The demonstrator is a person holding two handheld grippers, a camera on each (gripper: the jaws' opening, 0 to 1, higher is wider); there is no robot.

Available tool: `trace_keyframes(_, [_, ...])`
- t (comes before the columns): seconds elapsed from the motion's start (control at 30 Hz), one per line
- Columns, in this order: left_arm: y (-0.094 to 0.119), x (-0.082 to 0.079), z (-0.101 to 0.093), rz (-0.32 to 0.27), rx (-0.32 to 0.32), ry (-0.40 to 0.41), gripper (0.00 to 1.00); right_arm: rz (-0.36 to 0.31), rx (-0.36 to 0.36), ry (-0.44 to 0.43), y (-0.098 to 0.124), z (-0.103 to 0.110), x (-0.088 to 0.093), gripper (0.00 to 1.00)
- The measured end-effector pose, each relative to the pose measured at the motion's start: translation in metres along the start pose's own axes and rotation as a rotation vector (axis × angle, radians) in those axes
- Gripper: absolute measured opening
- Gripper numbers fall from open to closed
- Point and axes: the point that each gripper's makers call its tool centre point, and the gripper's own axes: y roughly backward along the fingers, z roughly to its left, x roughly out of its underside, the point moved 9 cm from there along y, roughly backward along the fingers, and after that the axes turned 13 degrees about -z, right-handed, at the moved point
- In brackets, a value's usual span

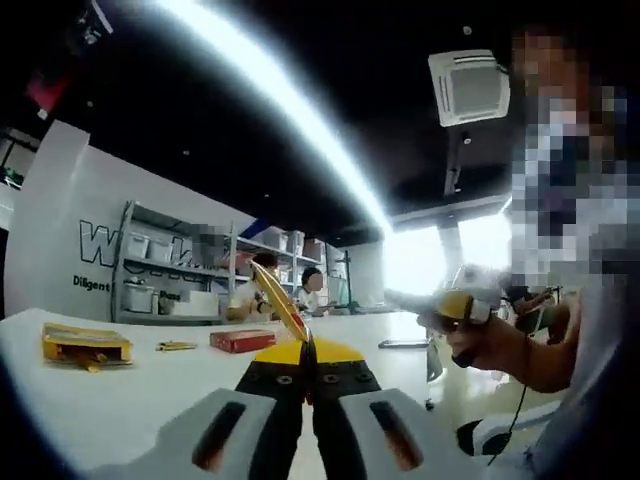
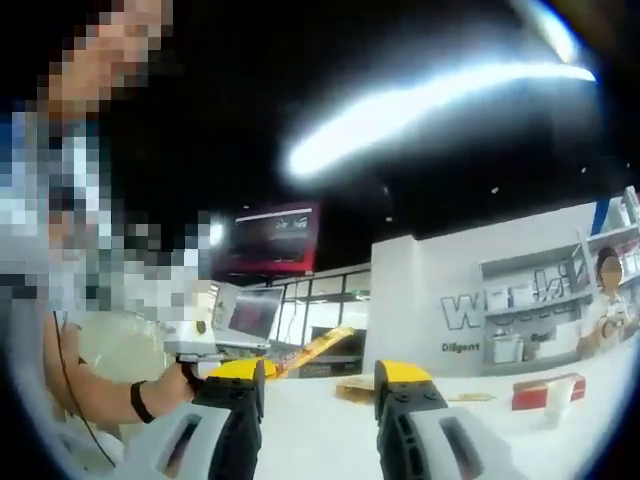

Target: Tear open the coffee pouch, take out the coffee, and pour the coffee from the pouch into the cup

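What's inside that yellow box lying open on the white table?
The yellow box lies open on the white table, with something yellowish poking out of its front. What it is, and anything deeper inside, is too small and shadowed to tell.

An open-plan lab or workshop: dark ceiling with a strip light (image 1: 290,110) and air-conditioning cassette (image 1: 468,86), storage shelving (image 1: 165,265) against a lettered wall (image 2: 480,300), a wall monitor (image 2: 275,238), white worktables (image 1: 120,385).

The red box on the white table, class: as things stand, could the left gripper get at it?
Probably not yet. The left gripper is shut on the coffee pouch, so its jaws are occupied. The way to the red box across the table looks free otherwise.
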Motion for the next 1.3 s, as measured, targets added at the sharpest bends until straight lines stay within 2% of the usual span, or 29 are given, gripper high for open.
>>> trace_keyframes(0.03, [0.0, 0.0, -0.004, -0.003, 0.009, -0.005, 0.03, -0.003, -0.021, -0.024, -0.005, 0.0, 0.003, 0.45])
trace_keyframes(0.13, [0.0, 0.003, -0.014, -0.017, 0.039, -0.027, 0.03, -0.056, -0.056, -0.167, -0.018, -0.002, 0.009, 0.44])
trace_keyframes(0.23, [0.001, 0.005, -0.019, -0.035, 0.056, -0.027, 0.03, -0.06, -0.075, -0.204, -0.029, -0.008, 0.017, 0.43])
trace_keyframes(0.37, [0.002, 0.006, -0.026, -0.078, 0.087, -0.045, 0.03, -0.076, -0.099, -0.33, -0.044, -0.014, 0.027, 0.42])
trace_keyframes(0.43, [0.004, 0.007, -0.03, -0.088, 0.097, -0.054, 0.03, -0.065, -0.111, -0.433, -0.05, -0.018, 0.033, 0.39])
trace_keyframes(0.57, [0.005, 0.008, -0.032, -0.106, 0.122, -0.066, 0.03, -0.127, -0.164, -0.703, -0.061, -0.025, 0.039, 0.32])
trace_keyframes(0.63, [0.006, 0.009, -0.032, -0.105, 0.124, -0.069, 0.03, -0.146, -0.176, -0.783, -0.064, -0.026, 0.039, 0.3])
trace_keyframes(0.87, [0.007, 0.011, -0.031, -0.111, 0.131, -0.067, 0.03, -0.111, -0.223, -0.821, -0.076, -0.021, 0.045, 0.27])
trace_keyframes(0.97, [0.006, 0.013, -0.032, -0.1, 0.136, -0.075, 0.03, -0.066, -0.258, -0.844, -0.081, -0.017, 0.05, 0.22])
trace_keyframes(1.03, [0.004, 0.014, -0.032, -0.085, 0.133, -0.077, 0.03, -0.039, -0.269, -0.83, -0.084, -0.014, 0.052, 0.19])
trace_keyframes(1.3, [0.003, 0.013, -0.022, -0.076, 0.116, -0.067, 0.03, -0.037, -0.293, -0.843, -0.088, -0.016, 0.049, 0.12])
